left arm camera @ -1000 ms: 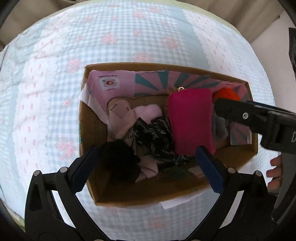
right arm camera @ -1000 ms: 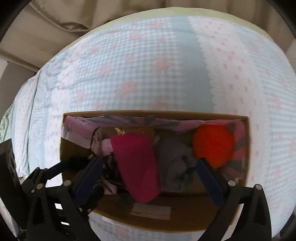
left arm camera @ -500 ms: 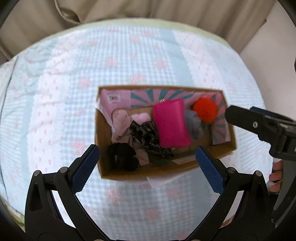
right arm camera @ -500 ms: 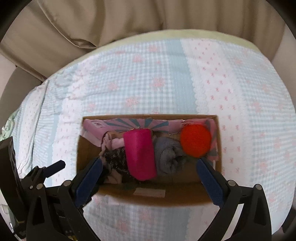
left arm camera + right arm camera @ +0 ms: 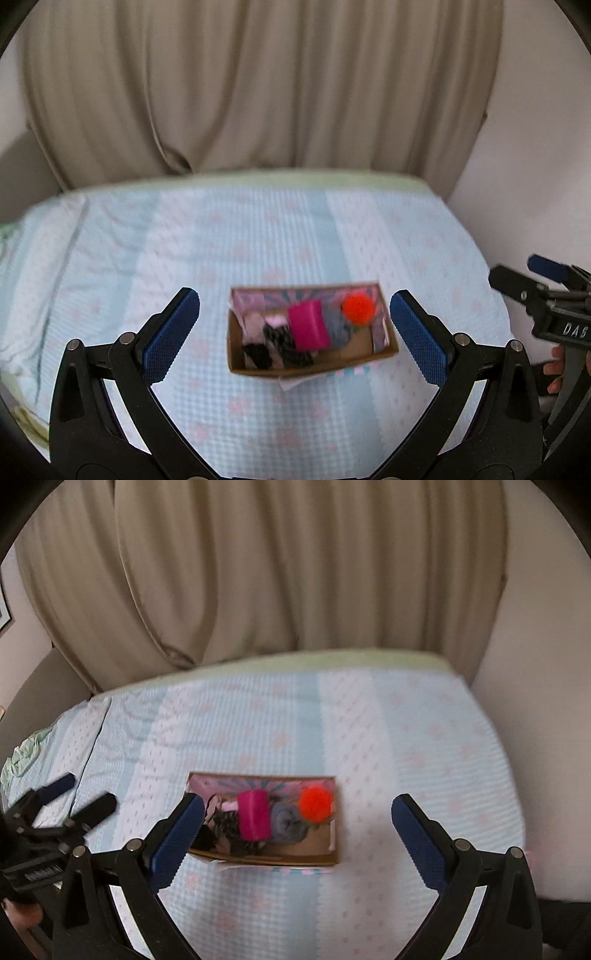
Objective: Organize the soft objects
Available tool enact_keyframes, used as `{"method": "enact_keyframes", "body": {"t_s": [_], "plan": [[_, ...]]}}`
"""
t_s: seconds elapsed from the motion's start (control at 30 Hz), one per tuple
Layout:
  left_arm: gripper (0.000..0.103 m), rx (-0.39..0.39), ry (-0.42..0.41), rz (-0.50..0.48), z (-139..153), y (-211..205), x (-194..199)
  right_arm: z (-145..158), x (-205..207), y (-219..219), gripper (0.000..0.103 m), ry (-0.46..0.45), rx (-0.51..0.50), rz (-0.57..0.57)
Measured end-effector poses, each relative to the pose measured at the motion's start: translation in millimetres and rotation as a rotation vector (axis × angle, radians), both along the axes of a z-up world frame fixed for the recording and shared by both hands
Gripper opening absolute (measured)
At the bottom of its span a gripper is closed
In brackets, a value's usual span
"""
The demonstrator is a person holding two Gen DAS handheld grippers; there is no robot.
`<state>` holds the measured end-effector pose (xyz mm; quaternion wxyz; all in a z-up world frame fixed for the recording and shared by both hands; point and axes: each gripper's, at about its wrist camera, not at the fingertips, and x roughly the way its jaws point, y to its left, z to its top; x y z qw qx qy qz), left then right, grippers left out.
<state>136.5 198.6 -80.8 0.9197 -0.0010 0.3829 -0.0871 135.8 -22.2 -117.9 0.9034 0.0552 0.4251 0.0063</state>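
Note:
A cardboard box [image 5: 365,360] [image 5: 325,856] sits on the bed. It holds a magenta pouch [image 5: 308,325] [image 5: 253,819], an orange pom-pom [image 5: 357,308] [image 5: 314,804], a grey roll [image 5: 338,330] [image 5: 286,821], and black [image 5: 258,354] and pale pink [image 5: 255,323] soft items. My left gripper [image 5: 293,332] is open and empty, well above and in front of the box. My right gripper [image 5: 297,834] is open and empty, also held back from the box.
The bed has a light blue and pink checked cover [image 5: 221,240] [image 5: 406,738]. Beige curtains [image 5: 258,92] [image 5: 277,572] hang behind it. A white wall [image 5: 535,184] stands to the right. The right gripper shows at the right edge of the left wrist view [image 5: 546,302].
Both grippers have pulled up and back from the box, so it looks much smaller and the curtains have come into view. Both stay open and empty.

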Motion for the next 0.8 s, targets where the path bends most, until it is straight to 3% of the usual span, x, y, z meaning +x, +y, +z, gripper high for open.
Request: {"method": "enact_keyframes", "body": {"t_s": [0.1, 0.27, 0.8], "plan": [[0.103, 0.01, -0.095, 0.025, 32, -9, -25, 25, -23, -10, 0.101, -0.055, -0.036, -0.005], [0.103, -0.012, -0.166, 0.026, 60, -27, -53, 58, -55, -30, 0.101, -0.138, -0.048, -0.009], [0.103, 0.004, -0.271, 0.06, 82, -63, -97, 88, -99, -68, 0.101, -0.275, -0.088, -0.044]]}}
